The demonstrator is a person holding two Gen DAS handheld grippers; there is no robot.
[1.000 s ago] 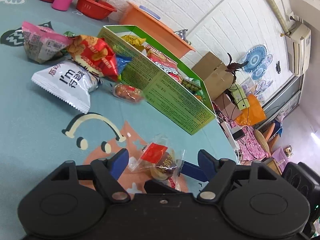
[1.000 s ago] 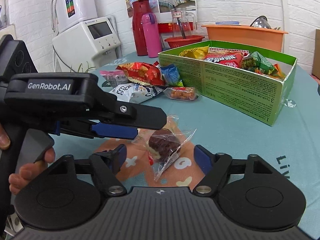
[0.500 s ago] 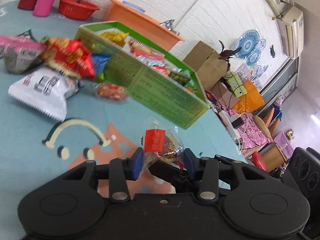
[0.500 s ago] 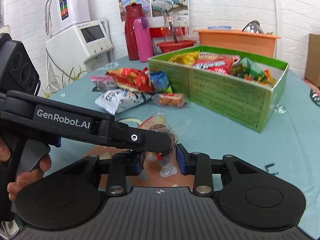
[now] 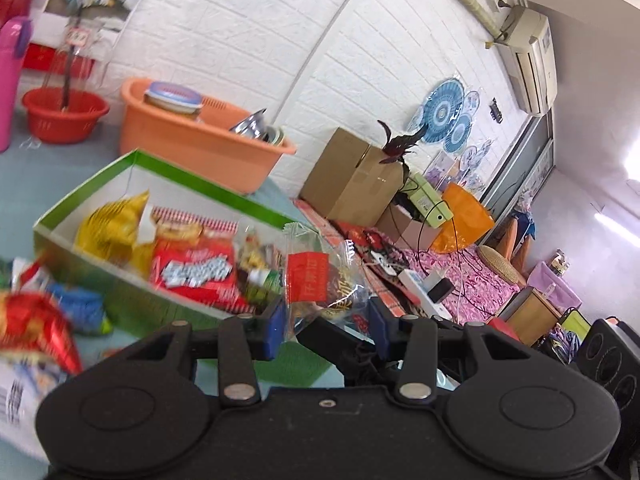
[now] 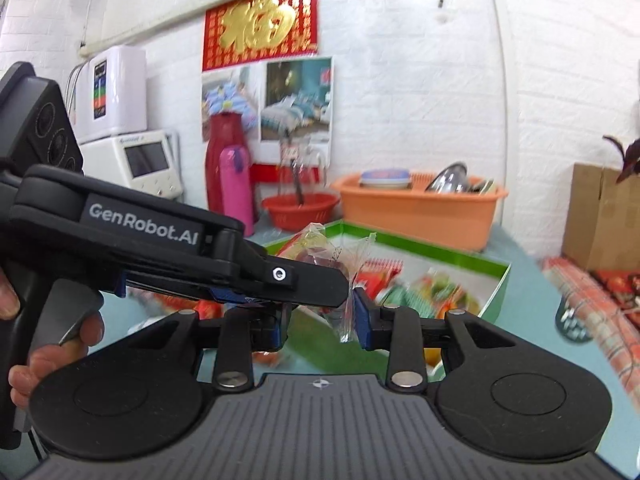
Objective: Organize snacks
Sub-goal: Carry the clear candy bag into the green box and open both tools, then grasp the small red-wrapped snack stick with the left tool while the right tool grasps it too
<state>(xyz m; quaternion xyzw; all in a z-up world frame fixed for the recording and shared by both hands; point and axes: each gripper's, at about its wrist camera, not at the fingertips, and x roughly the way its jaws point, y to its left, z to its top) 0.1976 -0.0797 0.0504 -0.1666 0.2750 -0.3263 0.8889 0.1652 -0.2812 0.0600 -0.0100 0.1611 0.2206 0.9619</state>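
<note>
The left gripper (image 5: 326,326) is clamping a clear-wrapped pastry with a red label (image 5: 316,280) between its blue pads (image 5: 276,330); the wrapper is standing up out of the jaws, in front of the near right end of the green snack box (image 5: 132,300). That box is holding a yellow bag (image 5: 110,228) and a red packet (image 5: 196,272), blurred here. Loose packets (image 5: 36,320) are lying on the teal tablecloth (image 5: 52,156) left of the box.

The right gripper (image 6: 322,320) is pinching a second clear-wrapped dark pastry (image 6: 340,280), its jaws having just closed in on it. The wrapper is poking up above the pads, partly hidden behind the left gripper's finger (image 6: 296,280), which is crossing the right wrist view from the left. A hand (image 6: 44,344) is gripping that tool's handle. An orange tub (image 6: 416,210) is sitting behind the box.
</note>
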